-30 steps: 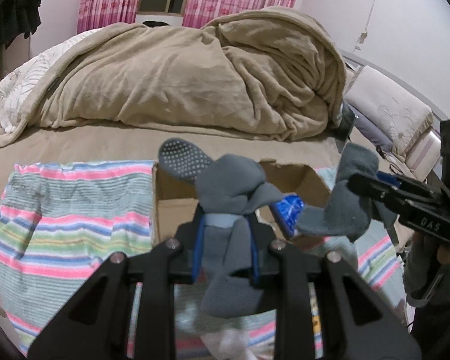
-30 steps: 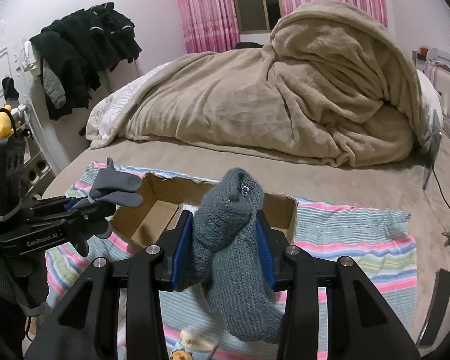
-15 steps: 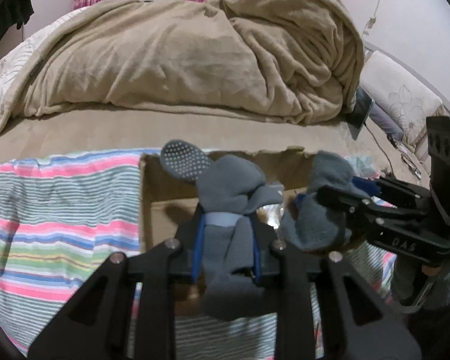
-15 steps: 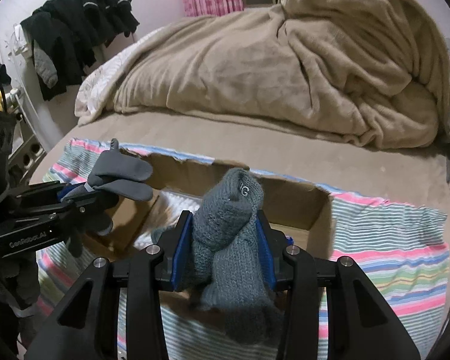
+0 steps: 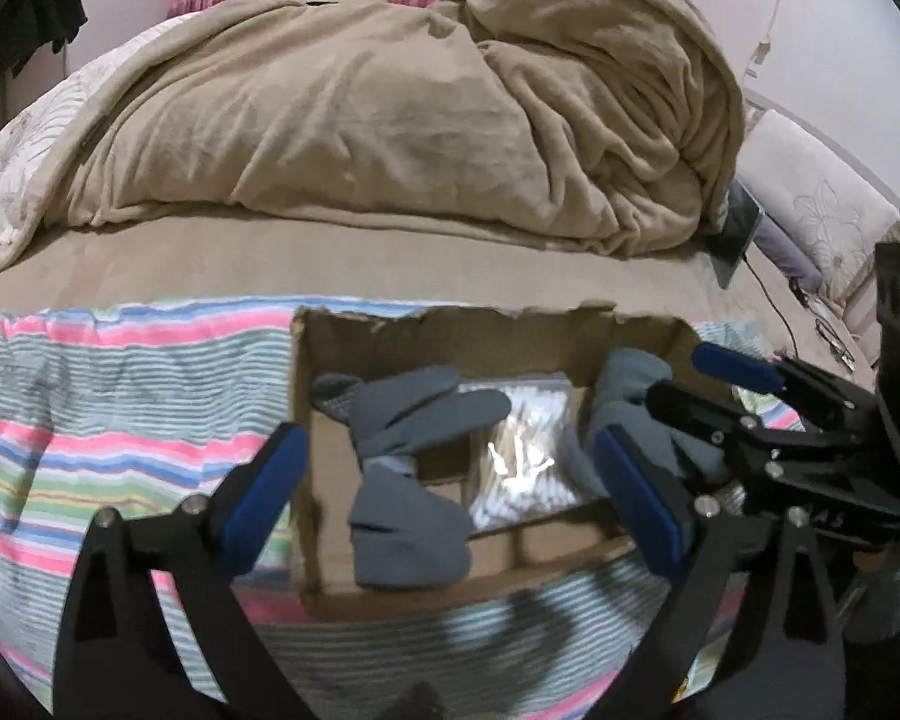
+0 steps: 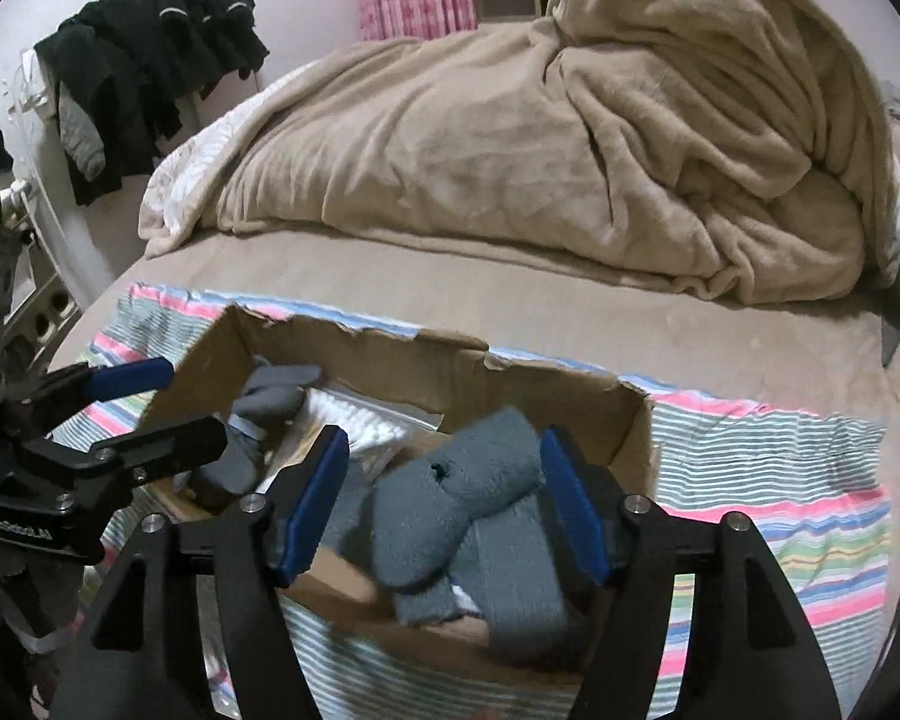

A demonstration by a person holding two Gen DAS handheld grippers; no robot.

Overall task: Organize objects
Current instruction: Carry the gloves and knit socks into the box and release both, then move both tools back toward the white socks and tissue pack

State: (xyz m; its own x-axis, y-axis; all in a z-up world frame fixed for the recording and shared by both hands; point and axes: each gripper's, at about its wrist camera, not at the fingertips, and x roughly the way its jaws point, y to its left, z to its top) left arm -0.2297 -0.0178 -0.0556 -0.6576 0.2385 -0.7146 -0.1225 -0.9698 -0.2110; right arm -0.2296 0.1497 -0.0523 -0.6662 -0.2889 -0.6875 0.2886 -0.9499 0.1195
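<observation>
An open cardboard box stands on a striped cloth on the bed; it also shows in the right wrist view. My left gripper is open above the box's left part, with a smooth grey sock lying loose in the box below it. My right gripper is open over the box's right part, with a fuzzy grey knit sock lying loose between its jaws. The right gripper also shows at the right of the left wrist view, and the left gripper at the left of the right wrist view.
A shiny plastic packet lies in the box's middle. The striped cloth surrounds the box. A heaped beige blanket fills the bed behind. A tablet with a cable stands at far right. Dark clothes hang at left.
Both grippers have opened and let go of their socks, which now lie in the box. Both grippers have moved forward and down over the box.
</observation>
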